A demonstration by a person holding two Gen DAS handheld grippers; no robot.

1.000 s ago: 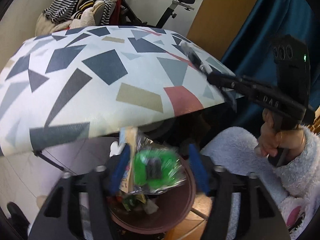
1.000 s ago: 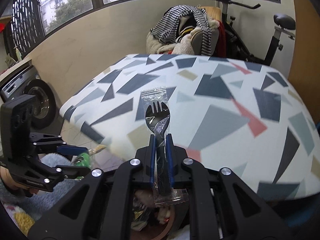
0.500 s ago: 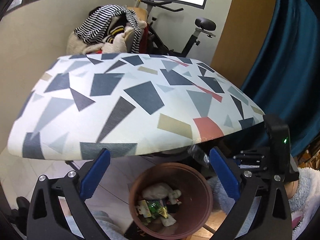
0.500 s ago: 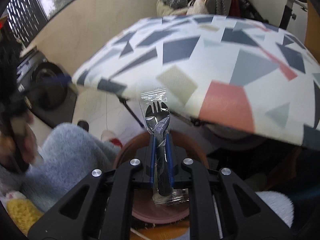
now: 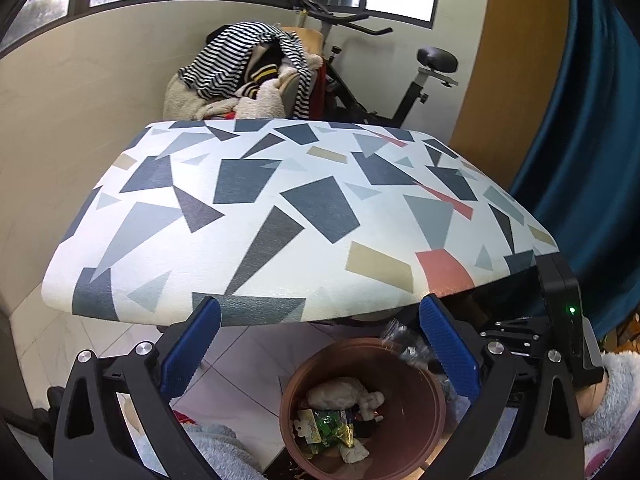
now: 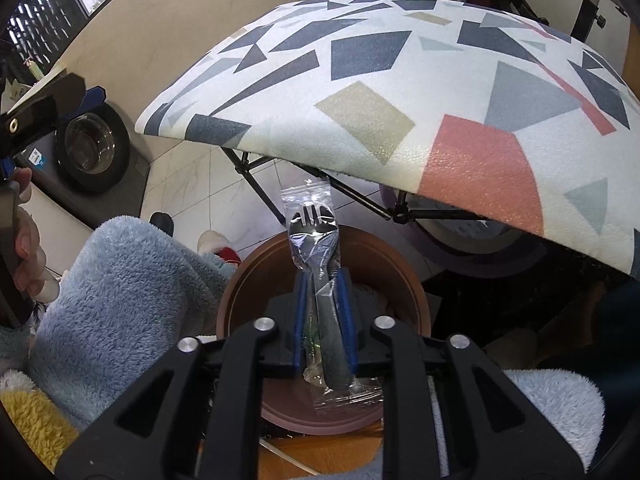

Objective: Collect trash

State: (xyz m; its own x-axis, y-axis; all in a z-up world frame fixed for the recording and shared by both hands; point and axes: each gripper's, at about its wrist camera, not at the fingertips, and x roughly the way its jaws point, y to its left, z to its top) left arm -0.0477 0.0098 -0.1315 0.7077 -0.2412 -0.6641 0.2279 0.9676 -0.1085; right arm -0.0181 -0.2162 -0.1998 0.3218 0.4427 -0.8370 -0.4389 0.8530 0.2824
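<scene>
Directly below the right gripper (image 6: 323, 320), whose jaws are parting around a wrapped black plastic spork (image 6: 318, 280), the brown trash bin (image 6: 256, 276) waits on the floor. The spork sits loose between the blue pads, apparently about to fall; a second ago it was clamped tight above the patterned table (image 6: 400, 92). The left gripper (image 5: 320, 348) stands wide and empty over the same bin, its green wrapper (image 5: 326, 426) now lying inside among other trash. Beyond both grippers, the tabletop looks bare, suggesting collection is nearly finished.
</scene>
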